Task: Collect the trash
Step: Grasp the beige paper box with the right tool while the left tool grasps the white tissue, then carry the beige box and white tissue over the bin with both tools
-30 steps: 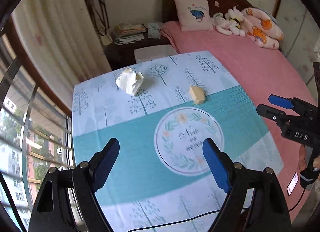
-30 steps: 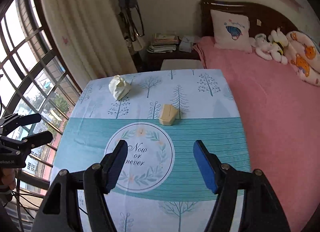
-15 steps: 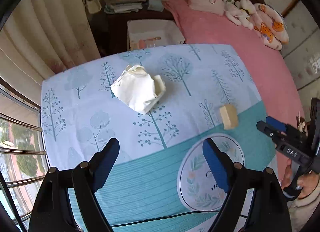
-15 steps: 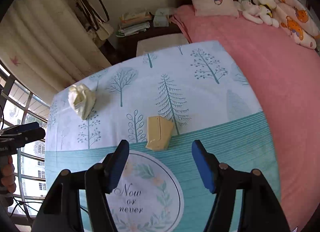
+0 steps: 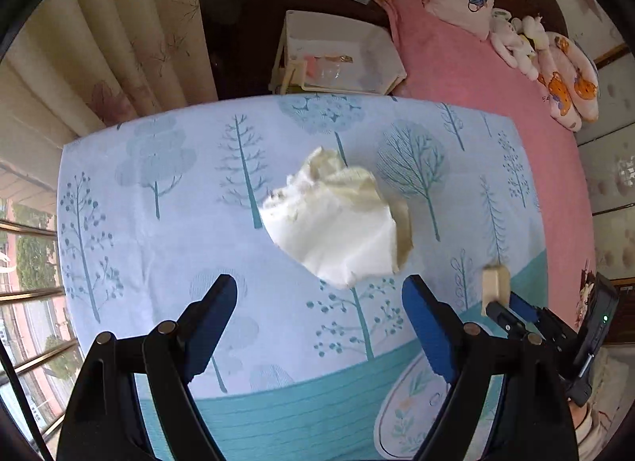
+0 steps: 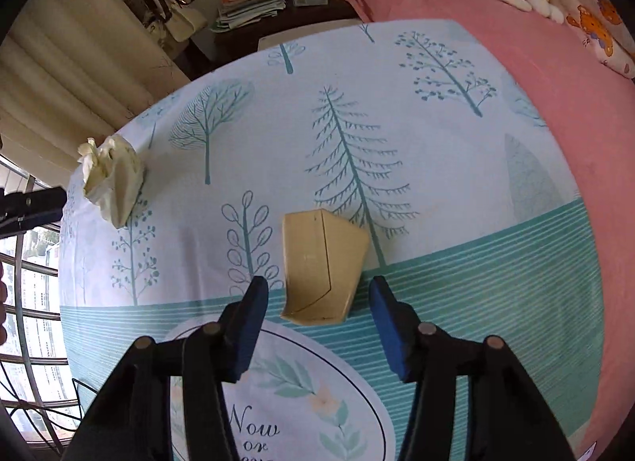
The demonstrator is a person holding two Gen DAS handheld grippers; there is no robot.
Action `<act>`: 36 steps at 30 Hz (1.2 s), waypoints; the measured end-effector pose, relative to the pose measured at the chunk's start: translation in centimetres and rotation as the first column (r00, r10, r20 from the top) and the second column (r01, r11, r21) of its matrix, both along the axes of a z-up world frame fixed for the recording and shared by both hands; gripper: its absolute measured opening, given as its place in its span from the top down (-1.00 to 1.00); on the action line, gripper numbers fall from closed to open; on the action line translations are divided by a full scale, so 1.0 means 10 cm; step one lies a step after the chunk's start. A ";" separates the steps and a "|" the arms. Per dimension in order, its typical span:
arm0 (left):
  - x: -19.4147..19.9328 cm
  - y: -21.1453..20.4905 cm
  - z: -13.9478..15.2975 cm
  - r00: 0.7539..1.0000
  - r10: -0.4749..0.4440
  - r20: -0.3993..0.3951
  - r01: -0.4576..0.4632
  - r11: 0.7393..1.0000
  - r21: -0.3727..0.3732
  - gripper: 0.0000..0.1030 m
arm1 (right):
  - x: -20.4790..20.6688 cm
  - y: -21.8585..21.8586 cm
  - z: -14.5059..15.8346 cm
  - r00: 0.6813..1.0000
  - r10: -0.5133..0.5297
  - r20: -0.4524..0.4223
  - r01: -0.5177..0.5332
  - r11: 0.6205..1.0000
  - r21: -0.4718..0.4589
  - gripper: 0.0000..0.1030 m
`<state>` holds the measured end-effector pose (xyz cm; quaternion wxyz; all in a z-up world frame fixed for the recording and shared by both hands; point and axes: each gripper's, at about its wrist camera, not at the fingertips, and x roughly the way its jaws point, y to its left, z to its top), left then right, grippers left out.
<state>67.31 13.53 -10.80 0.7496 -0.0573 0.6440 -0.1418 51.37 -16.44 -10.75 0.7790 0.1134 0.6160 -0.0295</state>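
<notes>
— If you're asking how that crumpled white paper wad (image 5: 337, 222) will handle, I'd say feather-light and soft; it will squash under any squeeze, so the thing is to pinch it across its bulky middle rather than catch a loose corner.

— Where does it lie?

— On the tree-printed blue and white tablecloth (image 5: 158, 191), toward the far, curtain side of the table. The left gripper (image 5: 319, 308) hangs just short of it, blue pads spread wide, nothing between them and nothing touched.

— And the other piece?

— A small flattened tan cardboard carton (image 6: 321, 266), lying where the pale print meets the teal band. Stiffer than the paper, I'd guess, but hollow and light, with smooth faces that might slip; take it across its two long sides, low down, so it doesn't pop out.

— Is the right gripper (image 6: 317, 310) on it yet?

— Not that I can make out. Its jaws are closing, with the near end of the carton just between the fingertips, and a gap shows on either side. Whether the tips rest on the cloth I can't tell from here.

— So both pieces are still on the table?

— Both, well apart, neither lifted.
</notes>
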 end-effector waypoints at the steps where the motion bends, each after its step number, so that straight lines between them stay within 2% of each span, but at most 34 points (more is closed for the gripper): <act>1: 0.05 -0.02 -0.02 1.000 -0.014 0.008 0.013 1.000 0.014 -0.63 | 0.00 -0.01 -0.02 1.000 -0.004 -0.002 0.004 1.000 0.002 0.03; 4: 0.19 -0.08 -0.10 0.998 -0.058 0.019 0.056 0.997 0.060 -0.63 | 0.01 -0.02 -0.04 1.000 -0.016 0.001 0.016 1.000 0.003 0.09; 8: 0.34 -0.17 -0.21 0.991 -0.131 0.011 0.129 0.988 0.084 -0.63 | 0.04 -0.01 -0.06 1.000 -0.016 0.008 0.016 1.000 0.000 0.12; 13: 0.48 -0.29 -0.34 0.979 -0.202 -0.002 0.201 0.976 0.079 -0.63 | 0.09 0.04 -0.06 1.000 0.000 0.017 0.000 1.000 -0.024 0.18; 20: 0.54 -0.55 -0.45 0.967 -0.256 -0.005 0.256 0.966 0.030 -0.61 | 0.07 0.07 -0.06 0.999 0.017 0.031 -0.016 0.999 -0.040 0.19; 22: 0.51 -0.65 -0.45 0.962 -0.273 -0.002 0.273 0.962 0.008 -0.30 | 0.05 0.08 -0.06 0.999 0.023 0.034 -0.021 0.999 -0.045 0.19; 23: 0.48 -0.70 -0.46 0.959 -0.282 -0.009 0.282 0.959 -0.013 -0.07 | 0.05 0.09 -0.06 0.999 0.026 0.035 -0.024 0.999 -0.048 0.20; 24: 0.46 -0.74 -0.46 0.959 -0.284 -0.009 0.284 0.958 -0.028 0.01 | 0.03 0.10 -0.06 0.999 0.028 0.037 -0.026 0.998 -0.050 0.20; 26: 0.38 -0.80 -0.40 0.956 -0.290 0.032 0.290 0.957 0.004 0.05 | 0.00 0.11 -0.05 0.999 0.032 0.040 -0.030 0.998 -0.053 0.20; 30: 0.20 -0.91 -0.29 0.943 -0.321 0.089 0.318 0.947 0.045 0.29 | -0.04 0.16 -0.04 0.998 0.050 0.043 -0.047 0.997 -0.068 0.21; 36: -0.18 -0.92 -0.08 0.937 -0.323 0.137 0.315 0.946 0.078 0.36 | -0.15 0.24 0.05 0.996 0.062 0.064 -0.059 0.997 -0.052 0.21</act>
